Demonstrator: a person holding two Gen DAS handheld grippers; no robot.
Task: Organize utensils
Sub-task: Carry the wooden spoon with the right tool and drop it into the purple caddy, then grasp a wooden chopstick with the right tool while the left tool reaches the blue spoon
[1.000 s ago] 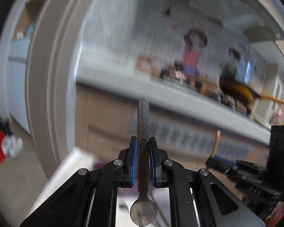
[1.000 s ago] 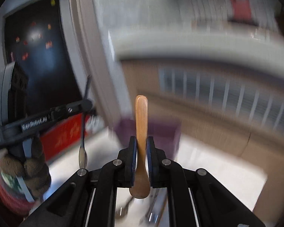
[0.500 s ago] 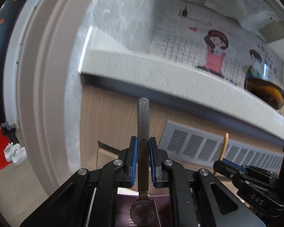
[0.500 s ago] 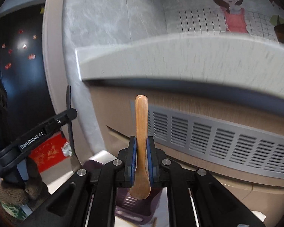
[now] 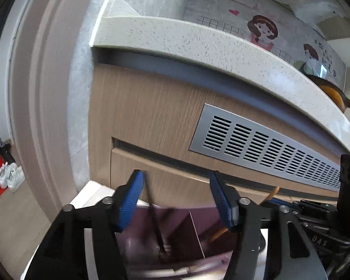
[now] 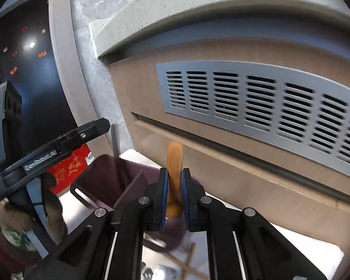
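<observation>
A purple divided utensil holder (image 5: 182, 235) (image 6: 109, 182) stands on a white surface in front of a wooden cabinet. My left gripper (image 5: 176, 186) is open just above it. A metal spoon (image 5: 155, 221), blurred, stands free in the holder's left compartment, handle up. My right gripper (image 6: 174, 179) is shut on a wooden spoon (image 6: 174, 161), handle up, held over the holder's right side. In the left wrist view the wooden spoon (image 5: 271, 192) shows at the right. In the right wrist view the left gripper (image 6: 58, 144) reaches in from the left.
A wooden cabinet front with a grey vent grille (image 6: 256, 98) and a stone countertop (image 5: 198, 39) rise right behind the holder. Loose chopsticks and metal utensils (image 6: 184, 263) lie on the white surface (image 6: 303, 245) below my right gripper. A door frame (image 5: 35, 93) stands at left.
My left gripper has opened and let go of the metal spoon, which has dropped into the holder. Both grippers have come down closer to the holder. The right gripper still grips the wooden spoon.
</observation>
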